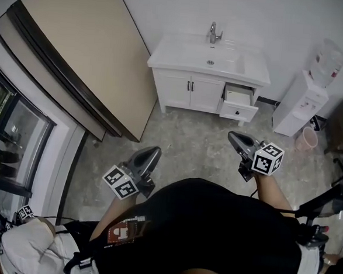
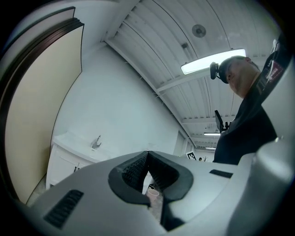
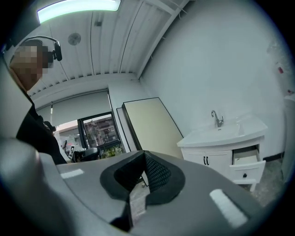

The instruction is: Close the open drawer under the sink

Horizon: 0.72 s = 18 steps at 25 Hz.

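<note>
Beige panel (image 1: 77, 56): large, leaning against the wall at the left edge of the floor (image 1: 200, 144). White vanity (image 1: 186, 90) with sink (image 1: 215, 59) and tap (image 1: 214, 32): against the far wall, with two shut doors on its left part. Water dispenser (image 1: 306, 99): white, right of the vanity, with a pink bin (image 1: 306, 139) on the floor beside it. Open drawer (image 1: 239, 104): at the vanity's right end under the basin, pulled out, dark knob on its front. It lies well apart from both tongs, across bare floor. Right gripper (image 1: 233, 135): nearer the drawer and roughly in line with it, jaws pressed together on nothing. Left gripper (image 1: 153, 153): farther back and to the left, jaws likewise together and empty.
</note>
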### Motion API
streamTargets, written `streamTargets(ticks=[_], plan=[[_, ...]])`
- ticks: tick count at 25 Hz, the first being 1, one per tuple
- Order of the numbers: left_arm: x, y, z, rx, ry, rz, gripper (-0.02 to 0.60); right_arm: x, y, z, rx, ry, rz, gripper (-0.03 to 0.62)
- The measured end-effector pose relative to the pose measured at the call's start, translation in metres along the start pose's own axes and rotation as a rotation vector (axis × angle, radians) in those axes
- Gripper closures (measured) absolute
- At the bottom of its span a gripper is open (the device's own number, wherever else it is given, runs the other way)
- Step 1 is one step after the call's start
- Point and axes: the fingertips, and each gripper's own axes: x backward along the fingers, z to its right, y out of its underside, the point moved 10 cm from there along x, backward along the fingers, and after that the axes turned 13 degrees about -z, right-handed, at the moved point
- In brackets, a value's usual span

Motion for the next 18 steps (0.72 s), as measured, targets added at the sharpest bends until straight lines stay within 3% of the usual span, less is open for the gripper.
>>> streamTargets(ticks=[7,18], plan=[[0.049,-0.047,-0.088,-0.027,0.01,-0.002,0.581,-0.094,-0.038,-0.018,-0.002,0.027,0.016,0.592],[0.107,-0.06,-0.176,0.017,-0.057,0.011,0.58,-0.207,-0.063,-0.027,0.013,-0.02,-0.04,0.592]])
